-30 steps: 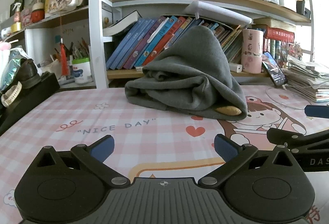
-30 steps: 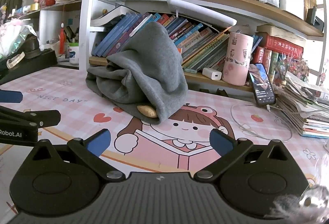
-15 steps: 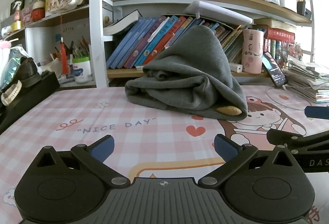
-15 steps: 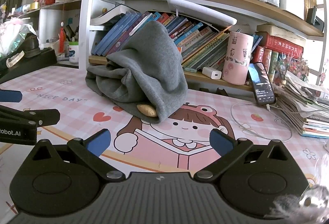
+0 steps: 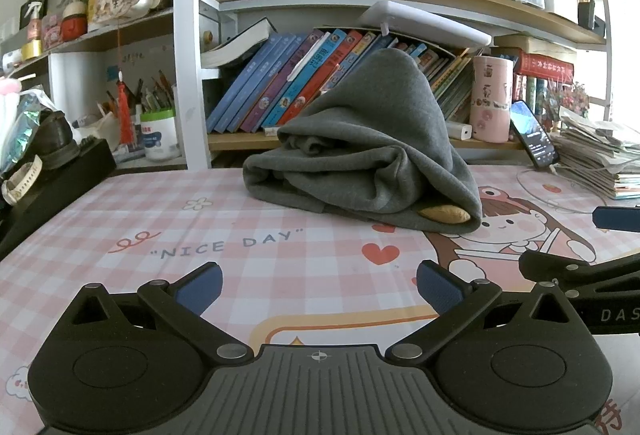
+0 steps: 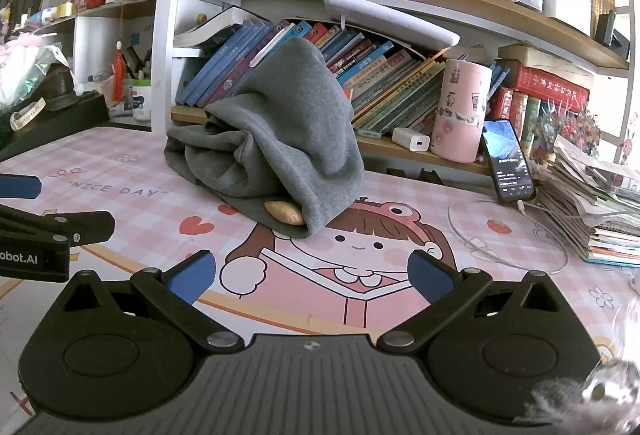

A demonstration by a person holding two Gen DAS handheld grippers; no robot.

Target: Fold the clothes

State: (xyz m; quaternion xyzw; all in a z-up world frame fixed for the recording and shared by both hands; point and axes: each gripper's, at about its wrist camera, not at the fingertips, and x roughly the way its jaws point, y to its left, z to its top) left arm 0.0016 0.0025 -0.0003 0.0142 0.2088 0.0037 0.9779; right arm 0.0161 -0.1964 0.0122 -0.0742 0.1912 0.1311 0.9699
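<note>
A: Nearest the cameras, what are the claws doing?

B: The left gripper (image 5: 318,287) is spread wide over the pink checked desk mat (image 5: 248,275), nothing between its blue pads (image 5: 199,291). The right gripper (image 6: 310,277) is just the same, fingers splayed and empty, above the cartoon girl printed on the mat.

A: Do they see each other?

B: Yes. From the left wrist view the right one pokes in at the right edge; from the right wrist view the left one shows at the left edge. They sit side by side near the front edge of the mat.

A: And the clothing?

B: The grey garment (image 5: 368,155) lies bundled toward the back edge of the mat, well apart from both claws. It is heaped up, with a peak leaning against the row of books (image 5: 280,83) on the shelf behind. A tan patch (image 6: 285,213) peeks out at its near hem; possibly a label or lining, I cannot tell.

A: Farther back?

B: A pink cup (image 6: 464,109) and a propped phone (image 6: 510,165) stand to the right, by a paper stack (image 6: 592,203) at the right edge.
</note>
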